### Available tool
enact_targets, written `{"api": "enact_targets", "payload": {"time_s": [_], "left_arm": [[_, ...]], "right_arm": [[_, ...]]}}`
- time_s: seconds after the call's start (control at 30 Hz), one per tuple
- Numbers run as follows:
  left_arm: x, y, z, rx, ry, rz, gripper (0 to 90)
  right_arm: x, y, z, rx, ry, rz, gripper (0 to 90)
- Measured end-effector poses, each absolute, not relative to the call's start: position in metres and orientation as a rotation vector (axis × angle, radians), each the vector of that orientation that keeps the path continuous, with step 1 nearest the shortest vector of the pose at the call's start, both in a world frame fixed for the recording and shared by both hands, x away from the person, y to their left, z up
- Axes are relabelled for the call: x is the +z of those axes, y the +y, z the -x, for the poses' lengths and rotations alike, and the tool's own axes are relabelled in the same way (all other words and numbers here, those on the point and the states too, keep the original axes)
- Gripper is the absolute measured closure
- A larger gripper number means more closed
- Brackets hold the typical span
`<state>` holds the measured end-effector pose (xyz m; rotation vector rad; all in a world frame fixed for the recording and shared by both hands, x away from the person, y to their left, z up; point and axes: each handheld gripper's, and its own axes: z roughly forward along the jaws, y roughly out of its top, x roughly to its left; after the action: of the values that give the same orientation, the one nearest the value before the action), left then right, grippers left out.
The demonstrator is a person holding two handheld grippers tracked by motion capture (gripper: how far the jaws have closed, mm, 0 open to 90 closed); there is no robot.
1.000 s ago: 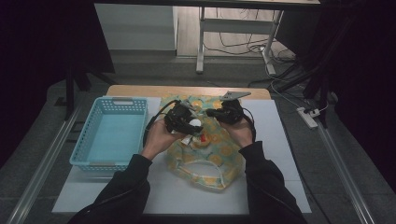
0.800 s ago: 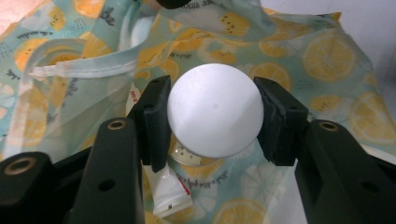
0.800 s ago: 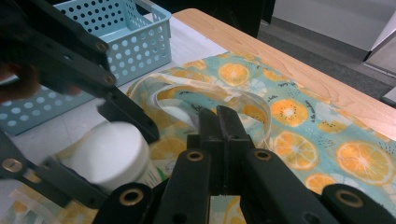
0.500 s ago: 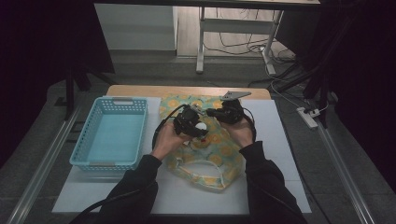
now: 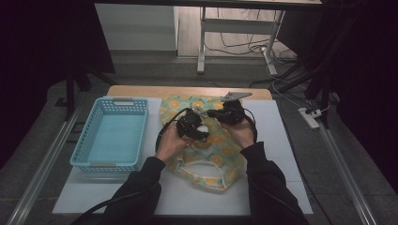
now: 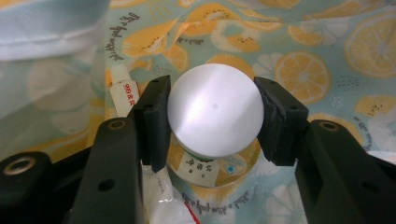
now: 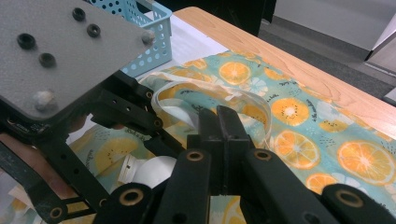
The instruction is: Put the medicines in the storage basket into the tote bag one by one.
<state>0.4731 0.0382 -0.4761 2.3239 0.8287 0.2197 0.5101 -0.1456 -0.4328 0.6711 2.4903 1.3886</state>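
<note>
The white round-capped container (image 6: 214, 116) is clamped between the jaws of the left gripper (image 6: 212, 119), one pad pressed to each side of its cap, so that it is carried clear of the cloth beneath it. Just below the cap a printed label is seen, and beside the left jaw lies a small sachet (image 6: 125, 91) with red lettering, which appears to rest in the bag's mouth, though the view there is crowded. Just beyond that gripper, the right gripper (image 7: 219, 135) is held with its jaws pressed together, seemingly pinched on the fruit-print bag (image 5: 220, 152) near its white-trimmed opening, presumably to keep the mouth open or steady while the container is handled. Farther to the left gripper's outer side, the blue basket (image 5: 112, 136) stands empty on the white board (image 5: 281, 154).
</note>
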Motion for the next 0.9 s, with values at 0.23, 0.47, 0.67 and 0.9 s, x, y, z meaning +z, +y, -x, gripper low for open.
{"api": "enact_targets", "payload": {"time_s": [0.23,0.47,0.67,0.9], "left_arm": [[-0.476,0.038,-0.474,0.221,0.803,-2.311,39.7],[-0.463,0.045,-0.468,0.198,0.806,-2.256,24.8],[-0.453,0.047,-0.455,0.193,0.788,-2.269,13.7],[-0.450,0.058,-0.444,0.103,0.766,-2.190,0.9]], "right_arm": [[-0.433,-0.146,-0.510,1.387,2.491,-0.669,90.0],[-0.433,-0.146,-0.510,1.387,2.493,-0.667,90.0],[-0.432,-0.145,-0.509,1.387,2.496,-0.660,90.0],[-0.433,-0.143,-0.508,1.388,2.506,-0.657,90.0]]}}
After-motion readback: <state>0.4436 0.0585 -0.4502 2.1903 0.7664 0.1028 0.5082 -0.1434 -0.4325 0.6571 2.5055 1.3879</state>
